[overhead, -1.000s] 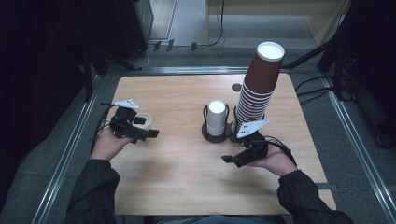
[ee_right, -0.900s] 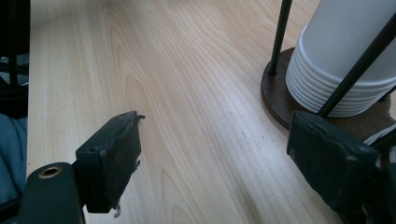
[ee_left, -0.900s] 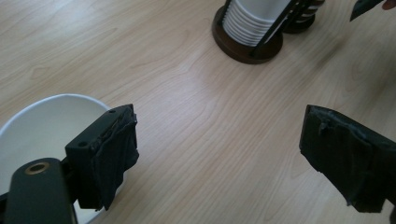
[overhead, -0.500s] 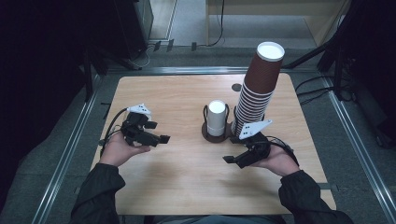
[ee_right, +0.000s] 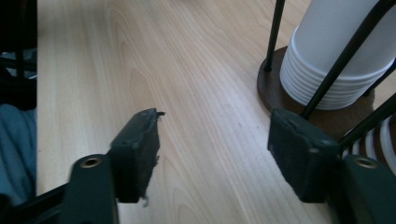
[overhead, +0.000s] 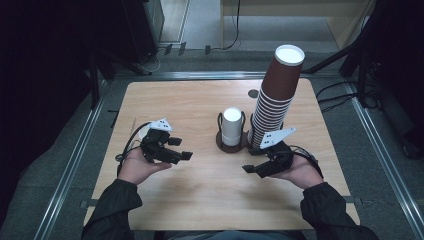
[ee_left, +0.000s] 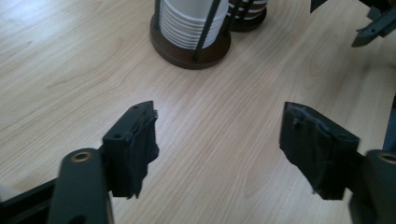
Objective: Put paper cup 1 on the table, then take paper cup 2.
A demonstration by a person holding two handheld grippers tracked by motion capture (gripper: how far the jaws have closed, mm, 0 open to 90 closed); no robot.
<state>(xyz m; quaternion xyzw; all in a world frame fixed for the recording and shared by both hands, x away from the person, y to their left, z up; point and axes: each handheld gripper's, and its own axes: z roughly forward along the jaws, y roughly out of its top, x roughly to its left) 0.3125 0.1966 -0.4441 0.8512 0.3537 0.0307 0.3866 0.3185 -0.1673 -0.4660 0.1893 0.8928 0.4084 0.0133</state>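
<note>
- Left tool [overhead: 186, 155]: jaws apart with only bare counter [overhead: 200, 200] between them in the left gripper view, nothing held. They have just been closing. It sits in the left half, aimed at the white cups [overhead: 232, 126], likely lining up a reach.
- Right tool [overhead: 248, 169]: jaws also apart and empty, and have just been closing too. It sits just in front of the holder base [ee_right: 275, 95], pointing left across the counter, so its camera sees the cups from low and close.
- White cups: short nested stack, upright, rims down, near counter centre. The wire holder [overhead: 219, 120] around it keeps it from tipping.
- Brown cups [overhead: 276, 100]: tall stack just right of the white one, leaning toward the back-right corner. It is upside down too, white base on top. Looks tippy, so I'd keep the right hand clear of it.
- Lone white thing [overhead: 143, 132] behind the left hand, near the left edge; mostly hidden, can't tell what it is.
- Both tools are empty and flank the holder, so I'd guess the next pick is a white cup.
</note>
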